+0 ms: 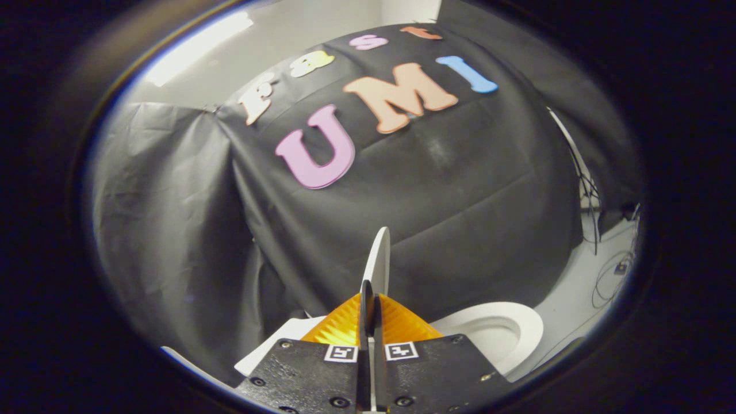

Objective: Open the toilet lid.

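The toilet lid (378,259) stands nearly on edge, seen as a thin white sliver rising straight up from between the gripper's (371,299) two fingers. The fingers are pressed close together with the lid's rim pinched between them, so both pads bear on it and almost no gap is left. The lid is lifted well clear of the toilet seat (506,336), a white oval ring that lies low and to the right of the lid, with the bowl's hollow inside it. On the other side of the lid, just left of the fingers, a flat white part of the toilet (282,339) shows; what part it is cannot be told. Beyond the lid hangs the black cloth wall (460,190) of the booth. Further right of the seat, thin cables (612,273) trail over the pale floor (575,299).
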A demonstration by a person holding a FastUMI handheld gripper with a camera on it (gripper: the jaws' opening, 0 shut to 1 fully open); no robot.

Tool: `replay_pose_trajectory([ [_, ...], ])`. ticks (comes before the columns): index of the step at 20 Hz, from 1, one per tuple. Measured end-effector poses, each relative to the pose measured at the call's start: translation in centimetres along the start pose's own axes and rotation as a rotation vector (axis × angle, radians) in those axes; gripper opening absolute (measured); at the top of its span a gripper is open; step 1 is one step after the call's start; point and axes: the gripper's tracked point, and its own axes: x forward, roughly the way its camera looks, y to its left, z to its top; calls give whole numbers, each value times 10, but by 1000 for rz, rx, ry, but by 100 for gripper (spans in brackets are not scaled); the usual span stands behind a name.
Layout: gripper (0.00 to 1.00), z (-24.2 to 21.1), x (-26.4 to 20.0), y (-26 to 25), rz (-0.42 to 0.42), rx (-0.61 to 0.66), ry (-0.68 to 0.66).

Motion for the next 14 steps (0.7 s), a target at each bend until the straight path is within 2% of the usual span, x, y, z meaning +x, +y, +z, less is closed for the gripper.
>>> replay_pose_trajectory([
  [3,3,-2,8,41,35,-100,15],
  [7,3,-14,17,101,123,-135,20],
  [14,4,-42,32,176,234,-245,87],
])
